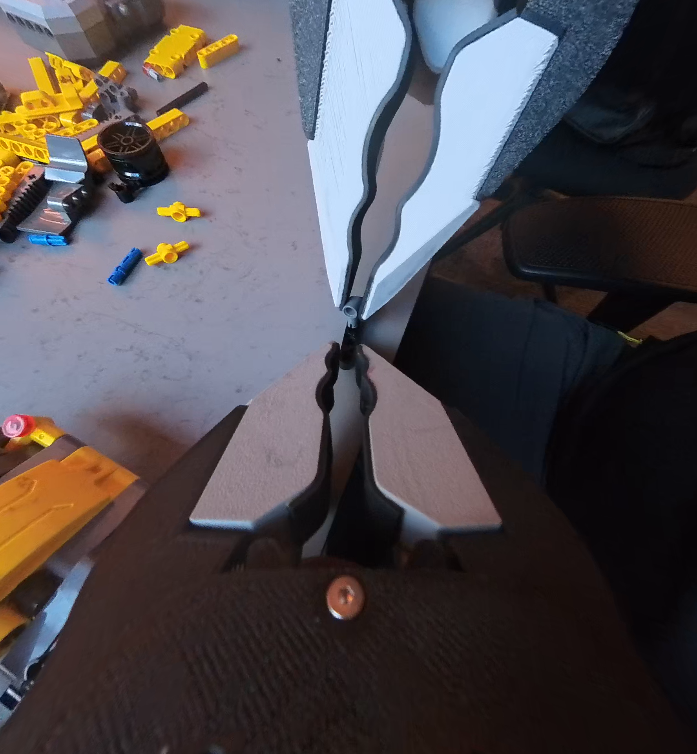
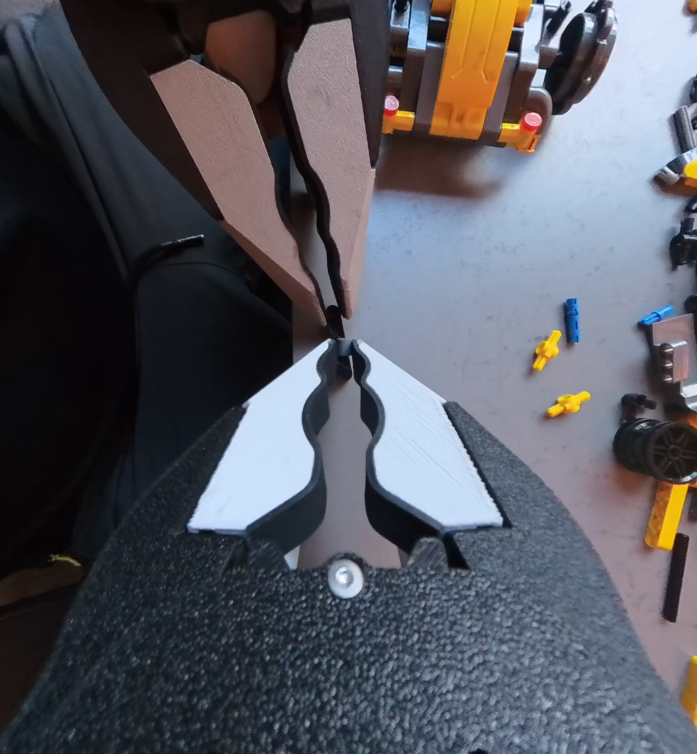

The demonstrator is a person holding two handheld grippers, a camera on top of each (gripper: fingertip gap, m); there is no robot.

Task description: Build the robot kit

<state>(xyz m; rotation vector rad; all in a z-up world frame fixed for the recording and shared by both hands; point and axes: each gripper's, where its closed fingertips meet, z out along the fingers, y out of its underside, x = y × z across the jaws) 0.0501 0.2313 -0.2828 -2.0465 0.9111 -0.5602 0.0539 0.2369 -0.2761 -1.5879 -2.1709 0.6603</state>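
In the left wrist view my left gripper [image 1: 347, 351], with brown fingers, is shut on a small black pin [image 1: 347, 340]. My right gripper [image 1: 353, 308], with white fingers, comes from above, shut on a small grey connector [image 1: 351, 312]. The pin and connector meet tip to tip above the table's edge. In the right wrist view the right gripper [image 2: 342, 344] holds the grey connector [image 2: 343, 347] and the left gripper [image 2: 336, 316] holds the black pin [image 2: 334, 322] against it.
On the grey table [image 1: 175, 347] lie a pile of yellow and grey building pieces [image 1: 33, 134], a black wheel [image 1: 128, 149], yellow cross connectors [image 1: 178, 211] and blue pins [image 1: 124, 266]. A yellow-and-grey model vehicle [image 2: 473, 69] stands nearby. A person's dark-clad leg [image 1: 502, 367] and a chair [image 1: 624, 245] are beside the table. My left and right fingertips are right by each other.
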